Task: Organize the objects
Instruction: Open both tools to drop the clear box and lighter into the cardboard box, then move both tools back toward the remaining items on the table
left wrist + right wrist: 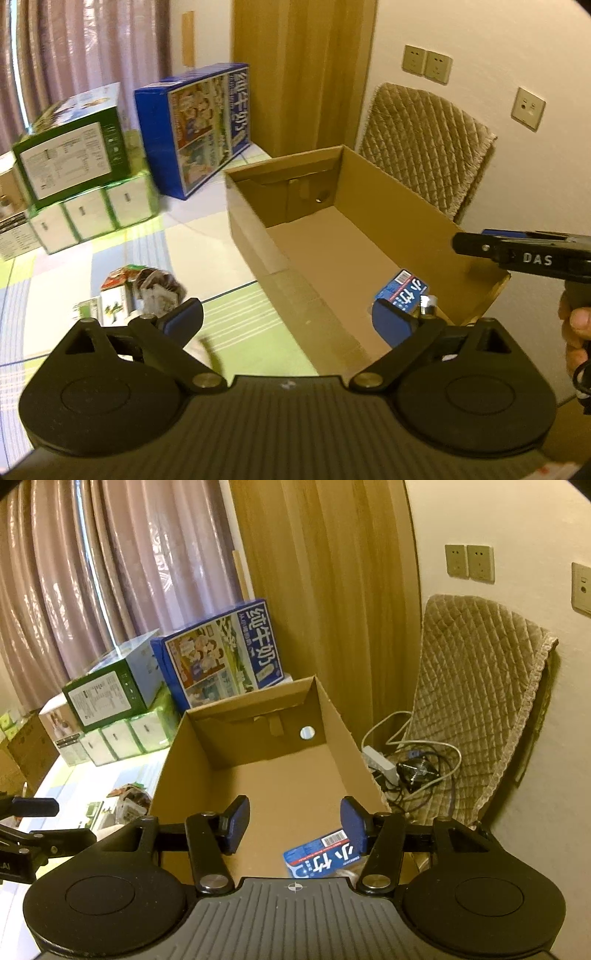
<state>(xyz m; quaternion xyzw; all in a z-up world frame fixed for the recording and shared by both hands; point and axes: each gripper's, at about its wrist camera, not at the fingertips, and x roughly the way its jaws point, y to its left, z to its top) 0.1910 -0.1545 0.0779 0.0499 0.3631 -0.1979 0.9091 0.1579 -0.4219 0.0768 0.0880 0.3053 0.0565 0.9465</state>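
At my ten o'clock hang curtains (110,572); at two o'clock a quilted mat (476,701) leans beside cables (413,768) under wall sockets (469,562).

Plain brown cardboard box (334,716), inside it blue packet (321,854) with white characters and red-white barcode strip. Blue milk carton (207,125) with cartoon print, green-and-white boxes (74,155), pale green-lilac checked tablecloth (207,251). Beige quilted diamond-pattern cushion (476,686), mauve curtains (110,561), blue gripper pads (238,823).
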